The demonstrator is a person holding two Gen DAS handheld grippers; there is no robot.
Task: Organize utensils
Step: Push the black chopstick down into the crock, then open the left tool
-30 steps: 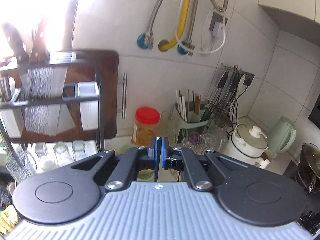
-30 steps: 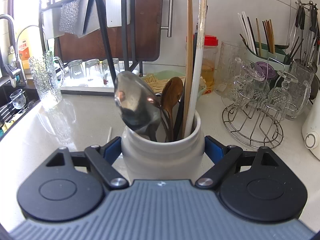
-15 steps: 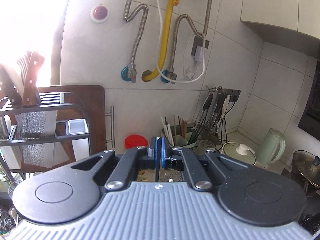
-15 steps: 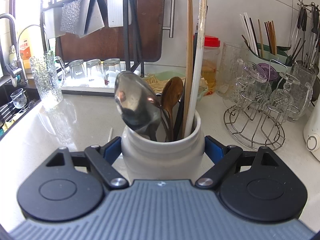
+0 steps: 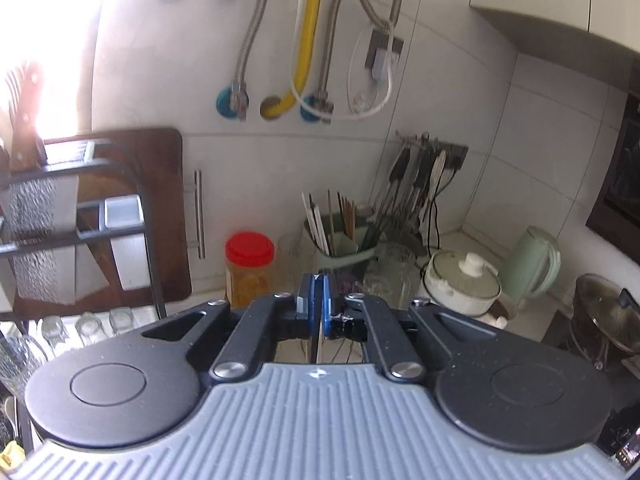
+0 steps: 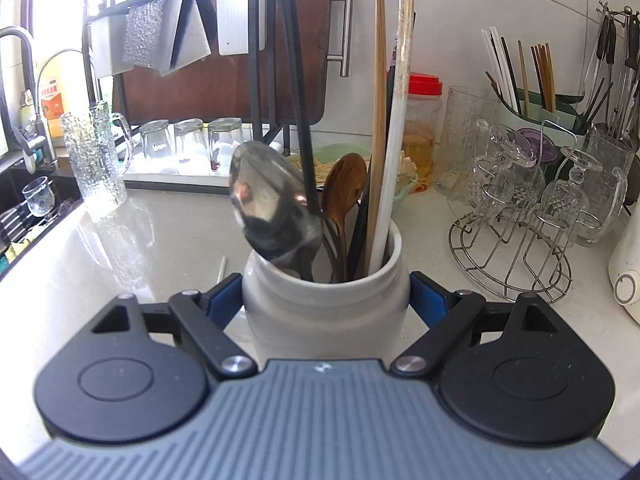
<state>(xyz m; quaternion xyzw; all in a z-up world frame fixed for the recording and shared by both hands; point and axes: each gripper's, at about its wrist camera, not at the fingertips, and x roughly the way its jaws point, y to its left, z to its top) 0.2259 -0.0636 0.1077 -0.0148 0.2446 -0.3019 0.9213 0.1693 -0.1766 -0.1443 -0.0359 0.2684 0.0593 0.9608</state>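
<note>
My right gripper [image 6: 325, 300] clamps the white utensil jar [image 6: 326, 312] at lower centre; a steel spoon [image 6: 272, 208], a wooden spoon [image 6: 344, 188] and chopsticks [image 6: 384, 128] stand inside. My left gripper [image 5: 315, 306] pinches something thin and dark, perhaps a chopstick. Glass rack [image 6: 516, 240] behind, at right.

Pale countertop [image 6: 168, 236] bears crock [image 6: 324, 312], glass rack [image 6: 512, 264], perhaps a toothpick [image 6: 221, 267].
</note>
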